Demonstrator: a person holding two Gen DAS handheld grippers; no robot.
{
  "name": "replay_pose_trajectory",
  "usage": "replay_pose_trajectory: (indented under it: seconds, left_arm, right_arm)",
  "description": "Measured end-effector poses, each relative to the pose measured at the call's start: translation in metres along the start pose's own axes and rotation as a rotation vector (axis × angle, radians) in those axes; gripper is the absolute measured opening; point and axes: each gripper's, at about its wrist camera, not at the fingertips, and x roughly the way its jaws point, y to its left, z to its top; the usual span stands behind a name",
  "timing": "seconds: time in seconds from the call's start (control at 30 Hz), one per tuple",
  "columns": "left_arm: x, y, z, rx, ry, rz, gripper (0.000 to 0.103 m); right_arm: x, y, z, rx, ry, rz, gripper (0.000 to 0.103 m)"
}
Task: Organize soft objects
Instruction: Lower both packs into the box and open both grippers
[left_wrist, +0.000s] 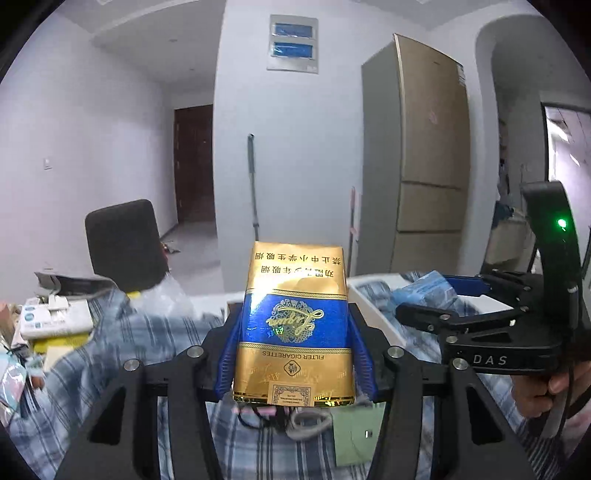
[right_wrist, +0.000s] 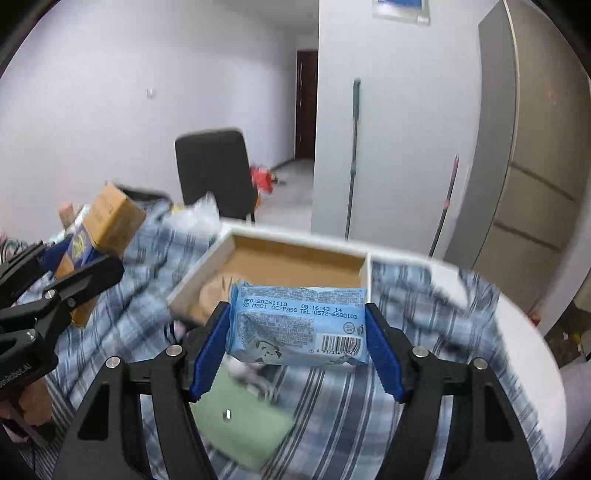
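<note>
A gold and blue cigarette pack (left_wrist: 293, 295) stands upright between the blue pads of my left gripper (left_wrist: 293, 325), which is shut on it above the checked cloth. My right gripper (right_wrist: 295, 314) is shut on a light blue tissue pack (right_wrist: 299, 325), held flat just in front of a white-rimmed cardboard tray (right_wrist: 291, 236). In the left wrist view the right gripper (left_wrist: 428, 297) hangs to the right with the tissue pack (left_wrist: 417, 286). The right wrist view shows the left gripper (right_wrist: 62, 258) at the left with the cigarette pack (right_wrist: 110, 218).
A blue checked cloth (right_wrist: 332, 406) covers a round white table (right_wrist: 535, 350). A green pad (right_wrist: 243, 424) lies under the grippers beside small pink and grey items. Clutter (left_wrist: 55, 317) sits at the table's left, with a black chair (right_wrist: 214, 170) behind. A hand (left_wrist: 535, 387) grips the right handle.
</note>
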Motion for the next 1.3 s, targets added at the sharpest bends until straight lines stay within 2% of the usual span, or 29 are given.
replay_pose_trajectory:
  seconds: [0.07,0.2,0.3,0.4,0.57,0.67,0.8,1.0,1.17,1.2,1.3]
  left_arm:
    - [0.001,0.002,0.017,-0.005,-0.027,0.009,0.055]
    - [-0.001,-0.002,0.049,0.009,-0.137,0.046,0.055]
    - [0.009,0.002,0.064,-0.046,-0.143,0.016,0.055]
    - [0.031,0.006,0.070,-0.051,-0.129,0.034,0.055]
    - [0.086,0.021,0.055,-0.070,0.013,0.027,0.055]
    - [0.118,0.025,0.034,-0.052,0.125,0.033,0.055]
    - [0.145,0.025,0.012,-0.023,0.227,0.043,0.055]
    - [0.184,0.037,-0.020,-0.071,0.393,0.023,0.055]
    - [0.196,0.039,-0.032,-0.079,0.433,0.023,0.057]
    - [0.195,0.039,-0.032,-0.081,0.428,0.018,0.062]
    - [0.189,0.037,-0.028,-0.082,0.390,0.022,0.085]
  right_arm:
    - [-0.005,-0.003,0.017,0.010,-0.045,-0.026,0.069]
    - [-0.008,-0.010,0.045,0.049,-0.112,-0.072,0.069]
    - [-0.003,-0.016,0.061,0.075,-0.140,-0.098,0.069]
    - [0.008,-0.019,0.070,0.092,-0.156,-0.113,0.069]
    - [0.038,-0.023,0.062,0.101,-0.110,-0.121,0.069]
    - [0.066,-0.026,0.046,0.103,-0.033,-0.110,0.069]
    - [0.107,-0.032,0.023,0.109,0.118,-0.081,0.069]
    - [0.137,-0.035,-0.001,0.137,0.261,-0.017,0.069]
    - [0.149,-0.028,-0.011,0.124,0.300,-0.002,0.070]
    - [0.149,-0.028,-0.011,0.123,0.304,0.003,0.070]
    - [0.148,-0.028,-0.011,0.122,0.310,0.009,0.075]
